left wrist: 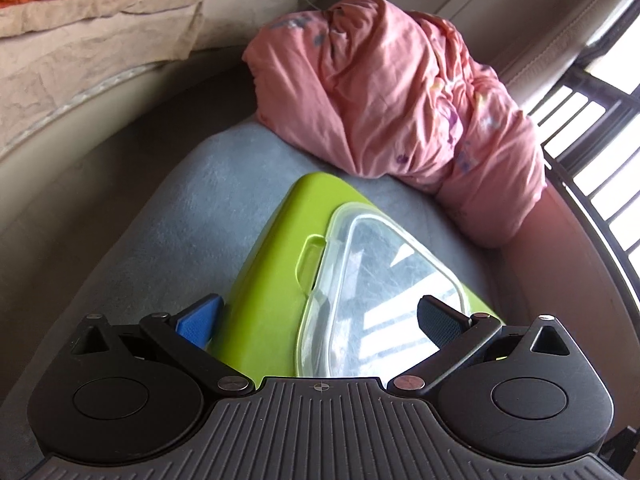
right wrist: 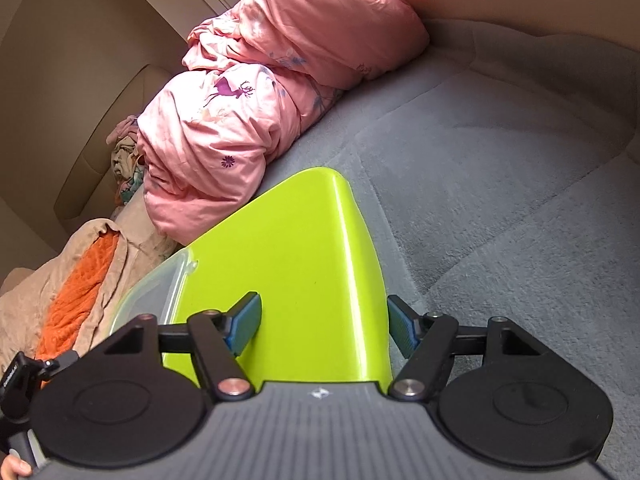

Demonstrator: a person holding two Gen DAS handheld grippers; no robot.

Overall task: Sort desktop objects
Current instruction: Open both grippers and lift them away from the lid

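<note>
Though both tongs stand open and hold nothing, each straddles part of the lime-green table (right wrist: 304,264) on the grey bed cover (right wrist: 500,184). The right gripper (right wrist: 326,326) spans the table's right edge, its pads apart from it. The left gripper (left wrist: 320,320) hovers over the clear plastic lid (left wrist: 372,292), which lies flat on the table's left side, long axis running near to far, so the left hand is nearer.
</note>
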